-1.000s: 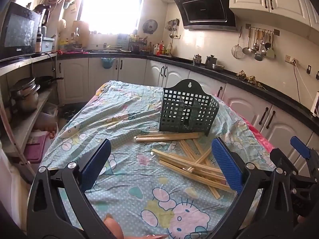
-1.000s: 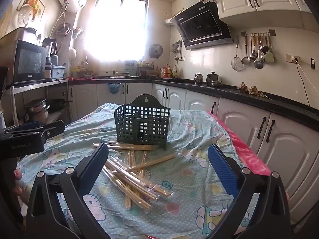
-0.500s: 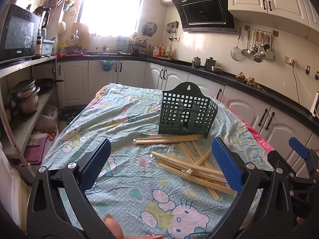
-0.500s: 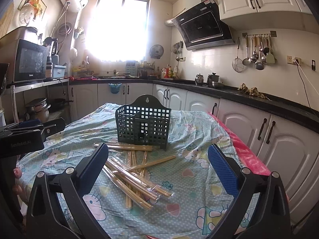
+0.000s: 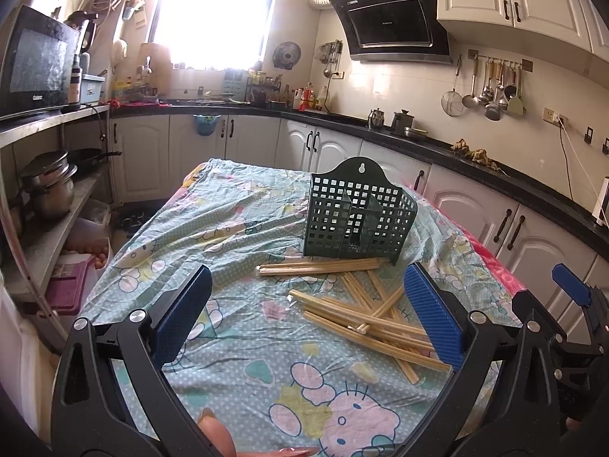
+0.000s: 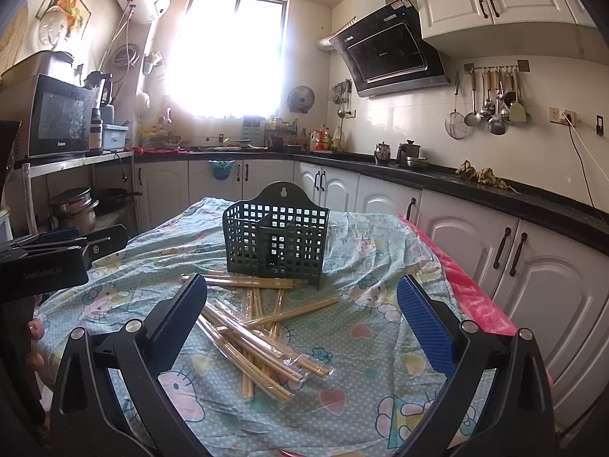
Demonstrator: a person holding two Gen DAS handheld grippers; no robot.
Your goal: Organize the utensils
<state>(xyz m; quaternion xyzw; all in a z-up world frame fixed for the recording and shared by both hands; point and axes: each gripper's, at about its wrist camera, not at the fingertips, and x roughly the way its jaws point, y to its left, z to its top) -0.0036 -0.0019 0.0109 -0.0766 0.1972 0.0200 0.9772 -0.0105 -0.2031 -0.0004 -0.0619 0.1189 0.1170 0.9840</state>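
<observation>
A dark green lattice utensil holder [image 5: 357,215] stands upright on the cartoon-print tablecloth [image 5: 228,236]; it also shows in the right wrist view [image 6: 276,240]. Several wooden chopsticks [image 5: 361,316], some in clear plastic sleeves, lie scattered in front of it, and they show in the right wrist view [image 6: 262,335] too. My left gripper [image 5: 308,316] is open and empty, above the cloth, near side of the chopsticks. My right gripper [image 6: 300,320] is open and empty, above the chopstick pile. The right gripper shows at the right edge of the left wrist view [image 5: 571,304].
The table is ringed by white kitchen cabinets with a black counter [image 6: 495,190]. A shelf with pots [image 5: 49,186] and a microwave [image 5: 34,64] stands on the left. A pink cloth edge [image 6: 475,304] runs along the table's right side.
Both views have shifted very slightly; the holder and chopsticks have not moved, and both grippers stay open.
</observation>
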